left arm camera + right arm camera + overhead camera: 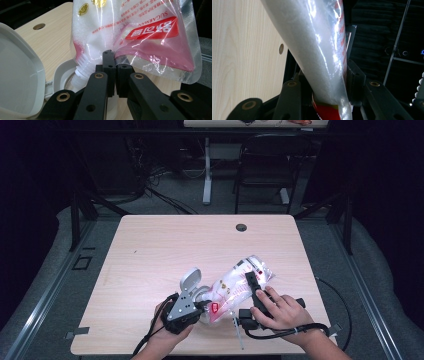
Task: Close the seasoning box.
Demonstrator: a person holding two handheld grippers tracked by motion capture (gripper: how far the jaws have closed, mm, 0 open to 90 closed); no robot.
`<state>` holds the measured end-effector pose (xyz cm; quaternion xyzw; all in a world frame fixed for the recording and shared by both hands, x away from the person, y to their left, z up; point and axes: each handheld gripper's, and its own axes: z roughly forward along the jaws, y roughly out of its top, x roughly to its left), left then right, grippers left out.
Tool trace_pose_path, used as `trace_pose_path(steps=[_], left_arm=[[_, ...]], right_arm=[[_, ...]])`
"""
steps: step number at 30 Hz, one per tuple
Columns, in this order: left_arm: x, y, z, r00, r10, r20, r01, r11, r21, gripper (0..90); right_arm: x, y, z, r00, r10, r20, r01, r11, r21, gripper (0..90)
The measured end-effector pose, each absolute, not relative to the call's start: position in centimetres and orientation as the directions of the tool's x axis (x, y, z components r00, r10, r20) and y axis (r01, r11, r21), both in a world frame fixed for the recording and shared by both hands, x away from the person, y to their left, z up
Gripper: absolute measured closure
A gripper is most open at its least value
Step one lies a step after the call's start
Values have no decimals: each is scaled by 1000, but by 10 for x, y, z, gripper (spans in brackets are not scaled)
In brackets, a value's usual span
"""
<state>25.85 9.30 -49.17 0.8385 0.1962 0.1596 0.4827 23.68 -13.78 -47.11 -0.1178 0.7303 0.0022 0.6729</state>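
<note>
High view: at the lower centre of the frame, a person at a pale wooden table (150,250) tips a clear pouch of white sugar (240,282) toward a small white container (200,295), whose grey lid (190,279) stands flipped open to the upper left of it. The left tool (197,306), in the hand at lower left, has its jaws nearly closed on a thin fold of the pouch's film just beside the spout; the left gripper view shows that fold pinched at centre frame, the ribbed spout (81,68) angled down over the container's rim (61,72) at lower left, the open lid (17,70) at far left. The right tool (252,285), at lower right, clasps the pouch's body about half open, and the right gripper view shows the sugar-filled bag (312,50) pressed between its jaws.

Risks from here, as judged: the slick film could slide out of the left tool's narrow pinch, letting the spout swing off the rim and scatter sugar over the table. A harder squeeze by the right tool could push sugar out in a surge and overfill the container. The lightweight container, unheld, could be nudged or tipped by the spout.
</note>
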Motion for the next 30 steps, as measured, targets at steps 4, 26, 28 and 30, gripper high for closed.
trace_pose_path(steps=[4,26,28,30], left_arm=[[259,93,-492,872,483,78,174,-456,873,885],[258,94,-489,872,484,74,174,-446,878,884],[258,94,-489,872,484,72,174,-445,879,883],[258,94,-489,872,484,71,174,-444,879,884]], right_arm=[[237,-137,-471,-66,-167,-984,-175,973,-154,648],[236,-136,-467,-51,-156,-986,-187,972,-144,662],[235,-135,-466,-50,-161,-986,-175,973,-150,663],[235,-135,-466,-48,-162,-986,-175,973,-151,665]])
